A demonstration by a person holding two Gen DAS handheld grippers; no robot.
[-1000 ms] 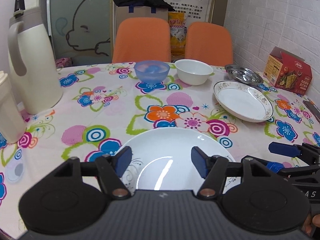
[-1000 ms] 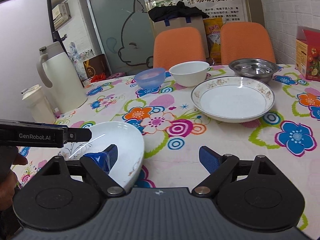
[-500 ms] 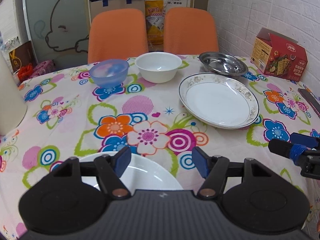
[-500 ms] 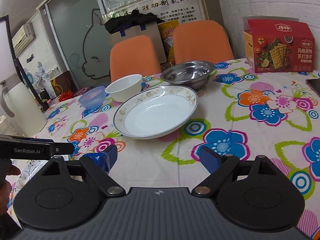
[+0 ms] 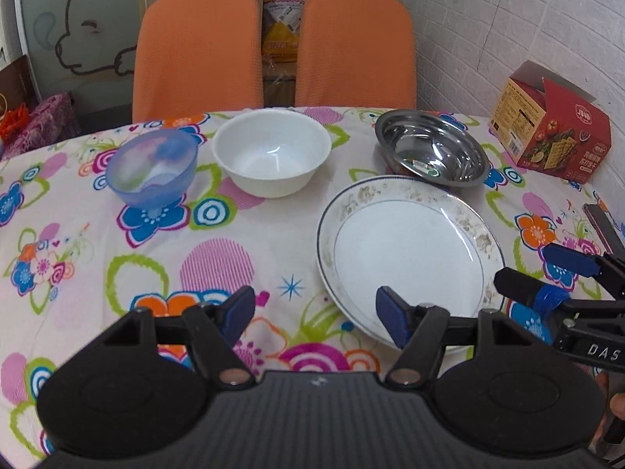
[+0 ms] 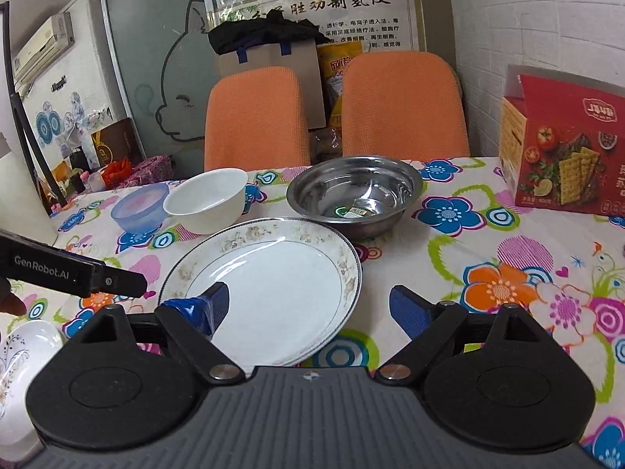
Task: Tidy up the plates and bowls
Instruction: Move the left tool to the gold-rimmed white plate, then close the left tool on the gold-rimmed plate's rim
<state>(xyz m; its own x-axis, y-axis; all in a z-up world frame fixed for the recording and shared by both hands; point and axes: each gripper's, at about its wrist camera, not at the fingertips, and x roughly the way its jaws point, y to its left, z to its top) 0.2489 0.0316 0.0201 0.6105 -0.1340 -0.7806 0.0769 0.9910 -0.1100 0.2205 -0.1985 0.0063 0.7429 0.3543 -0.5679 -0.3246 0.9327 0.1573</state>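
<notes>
A floral-rimmed white plate point(image 5: 406, 258) point(image 6: 273, 277) lies on the flowered tablecloth point(image 5: 218, 258). Behind it stand a steel bowl point(image 5: 429, 152) point(image 6: 355, 191), a white bowl point(image 5: 271, 152) point(image 6: 207, 203) and a translucent blue bowl point(image 5: 152, 172) point(image 6: 136, 207). My left gripper point(image 5: 314, 314) is open just short of the plate's near-left rim, holding nothing. My right gripper point(image 6: 310, 310) is open at the plate's near-right rim, its left finger over the plate. A second white plate point(image 6: 19, 348) sits at the far left of the right wrist view.
A red cracker box point(image 5: 554, 133) point(image 6: 566, 148) stands at the table's right edge by the brick wall. Two orange chairs point(image 5: 199, 47) point(image 6: 402, 101) are behind the table. A dark phone point(image 5: 605, 226) lies at the right. A hand point(image 6: 9, 301) holds the left tool.
Both grippers moved right and forward, away from the plain white plate to the floral-rimmed one. The thermos left both views. Both stay open.
</notes>
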